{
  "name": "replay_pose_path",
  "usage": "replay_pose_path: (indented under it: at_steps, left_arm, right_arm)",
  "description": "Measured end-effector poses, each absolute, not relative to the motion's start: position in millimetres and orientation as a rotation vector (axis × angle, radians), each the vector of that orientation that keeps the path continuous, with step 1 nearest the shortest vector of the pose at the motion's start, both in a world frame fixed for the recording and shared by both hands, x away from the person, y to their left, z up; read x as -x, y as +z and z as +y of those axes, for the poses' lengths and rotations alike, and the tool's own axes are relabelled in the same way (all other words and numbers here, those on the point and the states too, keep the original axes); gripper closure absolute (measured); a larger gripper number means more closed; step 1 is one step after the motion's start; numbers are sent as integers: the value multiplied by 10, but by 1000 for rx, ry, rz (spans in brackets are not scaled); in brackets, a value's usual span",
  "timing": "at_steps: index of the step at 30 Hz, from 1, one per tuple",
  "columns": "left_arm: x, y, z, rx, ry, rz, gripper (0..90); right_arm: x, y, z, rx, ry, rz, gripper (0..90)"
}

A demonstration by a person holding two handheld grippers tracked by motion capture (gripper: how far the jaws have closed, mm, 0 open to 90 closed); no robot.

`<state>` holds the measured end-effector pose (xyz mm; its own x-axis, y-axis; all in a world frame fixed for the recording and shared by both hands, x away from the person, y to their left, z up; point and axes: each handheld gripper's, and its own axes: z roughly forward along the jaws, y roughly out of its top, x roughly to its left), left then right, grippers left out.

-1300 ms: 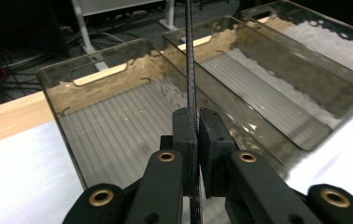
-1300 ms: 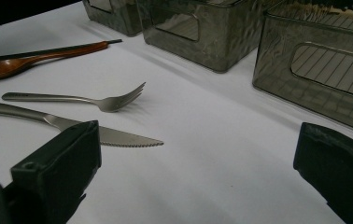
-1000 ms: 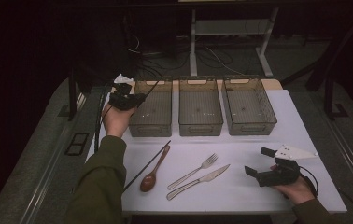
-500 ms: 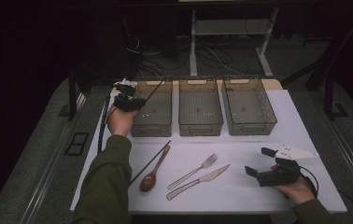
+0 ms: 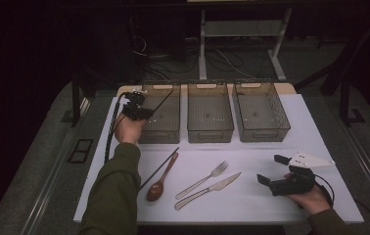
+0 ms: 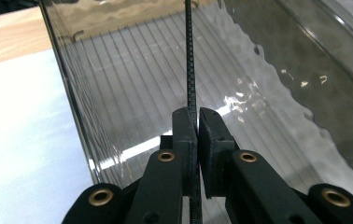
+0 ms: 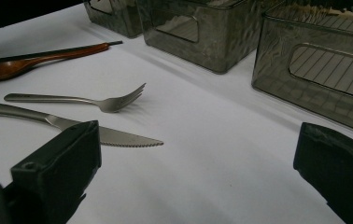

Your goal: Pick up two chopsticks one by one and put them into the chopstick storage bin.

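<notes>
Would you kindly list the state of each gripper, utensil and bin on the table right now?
Left gripper: shut on thin black chopstick, over the left bin.
Right gripper: open, holding nothing, low over the white table.
Second black chopstick: lying flat.
Brown wooden spoon: lying flat beside it.
Silver metal fork: lying flat.
Silver metal knife: lying flat.
Three clear smoky plastic bins: upright, open-topped.

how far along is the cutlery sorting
Nothing is binned yet: all three bins look empty. In hand: the left gripper is shut on a black chopstick over the left bin. Left: second chopstick, spoon, fork, knife. The right gripper is open.
</notes>
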<state>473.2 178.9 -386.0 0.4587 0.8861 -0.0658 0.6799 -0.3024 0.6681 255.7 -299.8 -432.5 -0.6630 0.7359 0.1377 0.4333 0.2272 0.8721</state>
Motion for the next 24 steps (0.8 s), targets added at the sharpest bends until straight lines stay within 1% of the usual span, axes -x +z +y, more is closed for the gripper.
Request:
replay_pose_path:
  at_steps: [3,8,14,18,24]
  left_arm:
    - [-4730,-3859,1786,-2082,429,1296,834]
    - [-4727,-3845,1794,-2070,433,1290,774]
    - [-4697,-3774,1817,-2027,430,1260,648]
    - [-4638,-3680,1854,-2013,427,1201,596]
    - [-4518,-3527,1868,-1994,413,1118,489]
  right_arm:
    - [-2558,-4325,-2998,-1091,1409,2202,2]
    - [-2557,-4324,-2999,-1091,1409,2201,2]
    - [-2557,-4325,-2999,-1091,1409,2202,1]
    - [-2556,-4325,-2999,-1092,1408,2202,2]
    - [-2558,-4328,-2995,-1093,1407,2202,2]
